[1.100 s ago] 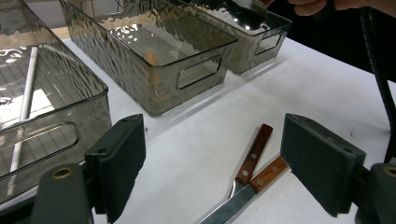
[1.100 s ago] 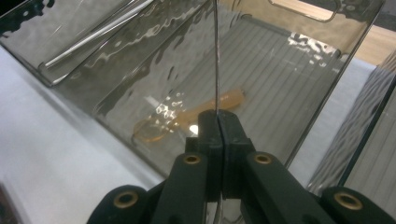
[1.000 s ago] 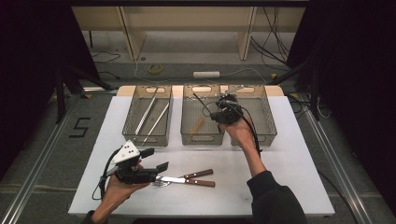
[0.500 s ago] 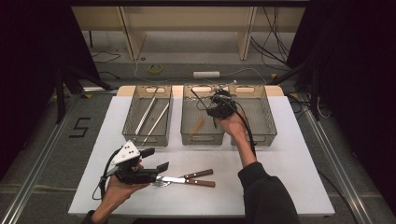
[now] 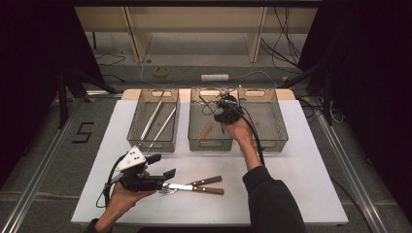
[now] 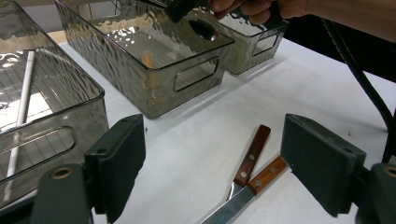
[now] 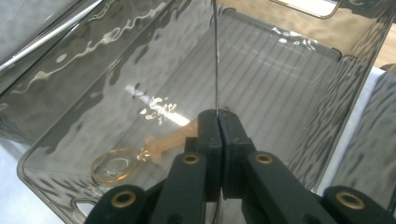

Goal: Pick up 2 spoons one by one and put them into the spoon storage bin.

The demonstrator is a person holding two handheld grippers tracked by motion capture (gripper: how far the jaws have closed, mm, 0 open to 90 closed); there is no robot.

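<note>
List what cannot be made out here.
Right gripper view: the utensil in the right gripper shows edge-on, its far end cut by the top edge.
Left gripper view: the table utensils' heads run off the bottom edge.
High view: the left bin's rods are too small to identify.

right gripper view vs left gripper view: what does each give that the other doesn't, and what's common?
Right gripper view: the right gripper, jaws shut on a metal spoon seen edge-on. Left gripper view: the left gripper with open jaws, two wooden-handled utensils on the table, the left bin with a pale rod. Both: the middle bin, the amber spoon on its floor, the held spoon.
</note>
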